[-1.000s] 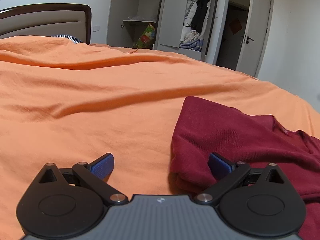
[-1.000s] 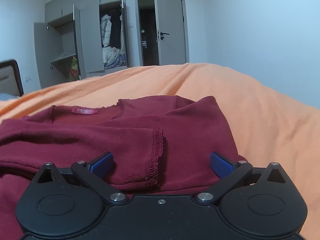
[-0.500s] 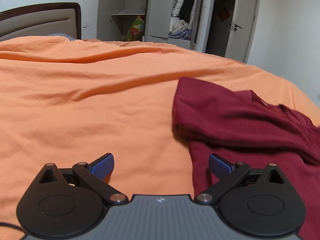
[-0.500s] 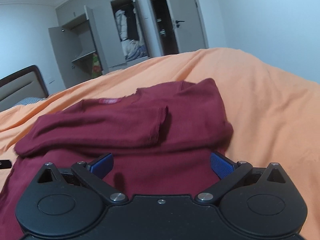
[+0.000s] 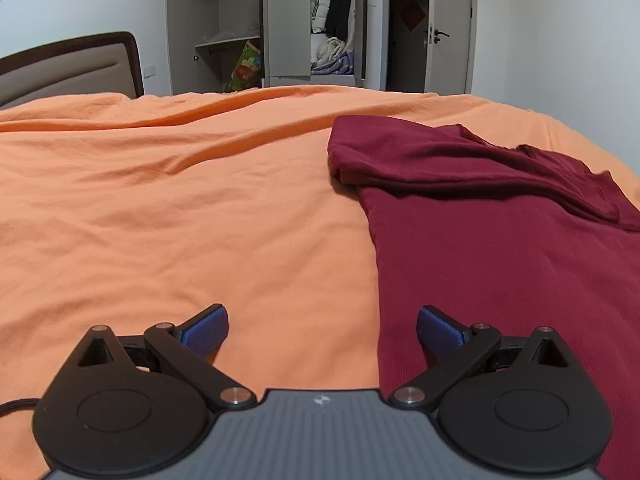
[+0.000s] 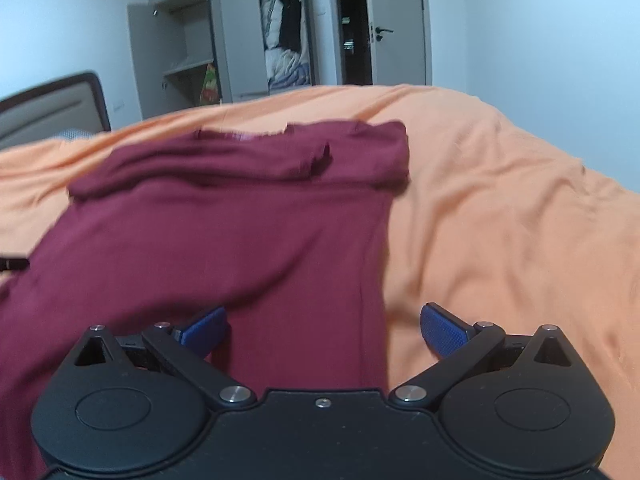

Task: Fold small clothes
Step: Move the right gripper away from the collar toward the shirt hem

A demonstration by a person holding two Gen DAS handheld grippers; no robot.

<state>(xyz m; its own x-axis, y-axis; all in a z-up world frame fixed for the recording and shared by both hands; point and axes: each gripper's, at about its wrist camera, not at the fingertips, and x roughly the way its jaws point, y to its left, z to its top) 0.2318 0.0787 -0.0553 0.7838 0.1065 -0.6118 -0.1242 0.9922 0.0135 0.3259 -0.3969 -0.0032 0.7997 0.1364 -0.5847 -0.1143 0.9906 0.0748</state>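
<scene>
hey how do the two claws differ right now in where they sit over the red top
The left claw straddles the left edge of the red top: one pad over the orange bedspread, the other over cloth. The right claw straddles the top's right edge, mirrored: its left pad over cloth, its right pad over the bedspread. The left view is sharp, the right blurred. Both are open and hold nothing.

An orange-sheeted bed [image 5: 168, 216] carries one partly folded maroon shirt [image 5: 500, 248].
</scene>
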